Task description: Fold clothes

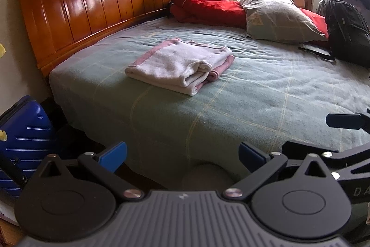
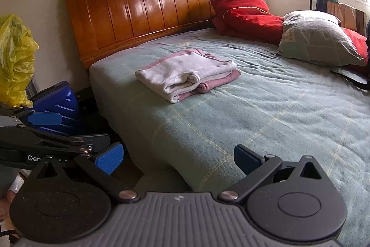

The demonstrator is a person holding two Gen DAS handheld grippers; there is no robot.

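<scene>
A white and pink garment (image 1: 179, 64) (image 2: 187, 74) lies folded in a neat stack on the green bedspread (image 1: 254, 94) (image 2: 266, 108), near the headboard side. My left gripper (image 1: 182, 156) is open and empty, held back from the bed's near edge, well short of the stack. My right gripper (image 2: 178, 157) is also open with nothing between its blue fingers (image 2: 108, 157), low at the bed's edge. The right gripper's fingers show at the right border of the left wrist view. The left gripper's fingers (image 2: 44, 118) show at the left of the right wrist view.
A wooden headboard (image 1: 92, 6) stands behind. Red bedding (image 1: 203, 1) and a grey pillow (image 1: 279, 17) sit at the far side, a black backpack (image 1: 349, 31) at the right. A blue suitcase (image 1: 20, 138) and a yellow plastic bag (image 2: 16, 59) stand beside the bed on the left.
</scene>
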